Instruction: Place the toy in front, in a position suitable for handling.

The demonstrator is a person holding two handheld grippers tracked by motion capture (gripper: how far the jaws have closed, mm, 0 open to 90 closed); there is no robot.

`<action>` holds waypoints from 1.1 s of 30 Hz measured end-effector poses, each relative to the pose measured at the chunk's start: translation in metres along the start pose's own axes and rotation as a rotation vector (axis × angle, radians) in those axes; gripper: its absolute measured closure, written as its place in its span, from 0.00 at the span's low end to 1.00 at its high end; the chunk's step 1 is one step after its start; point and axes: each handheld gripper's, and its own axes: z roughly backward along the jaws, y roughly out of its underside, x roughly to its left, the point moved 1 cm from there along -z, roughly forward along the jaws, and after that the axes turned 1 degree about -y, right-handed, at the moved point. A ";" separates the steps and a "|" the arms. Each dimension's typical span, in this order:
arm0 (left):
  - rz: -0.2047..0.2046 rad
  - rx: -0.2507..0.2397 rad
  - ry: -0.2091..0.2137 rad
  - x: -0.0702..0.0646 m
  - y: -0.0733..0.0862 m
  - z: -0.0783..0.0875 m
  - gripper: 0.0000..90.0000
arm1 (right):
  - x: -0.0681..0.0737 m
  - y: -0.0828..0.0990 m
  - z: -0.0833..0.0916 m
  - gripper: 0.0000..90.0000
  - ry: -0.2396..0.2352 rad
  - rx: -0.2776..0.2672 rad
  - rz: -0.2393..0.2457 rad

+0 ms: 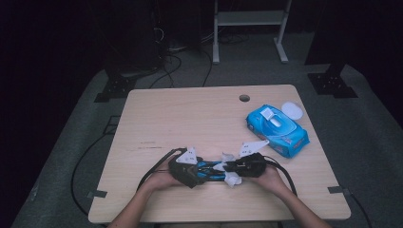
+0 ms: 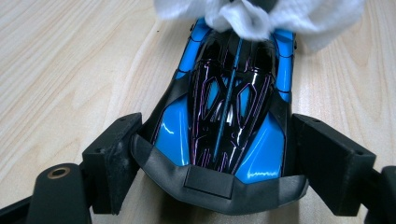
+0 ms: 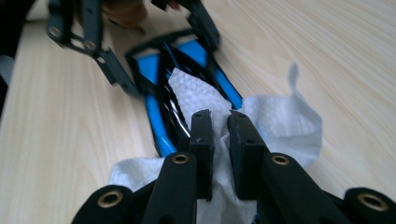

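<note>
Two claws working: my left claw point(image 2: 210, 154) is clamping the slick, rigid toy car point(image 2: 229, 107) by its flanks, my right claw point(image 3: 219, 123) is pinching the limp wipe point(image 3: 280, 121).

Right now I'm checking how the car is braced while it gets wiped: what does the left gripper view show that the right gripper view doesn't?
Left gripper view alone: the toy car seen from one end, its dark bumper between the left gripper jaws, which clamp its sides.

Right gripper view alone: the right gripper shut on the white wipe, which drapes over the car onto the table.

Both: blue-and-black car, wipe, wooden tabletop.
</note>
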 end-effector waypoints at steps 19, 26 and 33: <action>0.039 -0.008 -0.063 -0.001 -0.003 -0.006 0.21 | 0.008 -0.006 -0.009 0.93 -0.042 -0.030 -0.020; 0.039 -0.013 -0.063 -0.001 -0.002 -0.005 0.21 | -0.009 0.014 0.009 0.93 0.027 -0.025 -0.075; 0.027 -0.009 -0.069 -0.002 -0.002 -0.006 0.21 | -0.011 0.015 0.011 0.93 0.044 -0.027 -0.091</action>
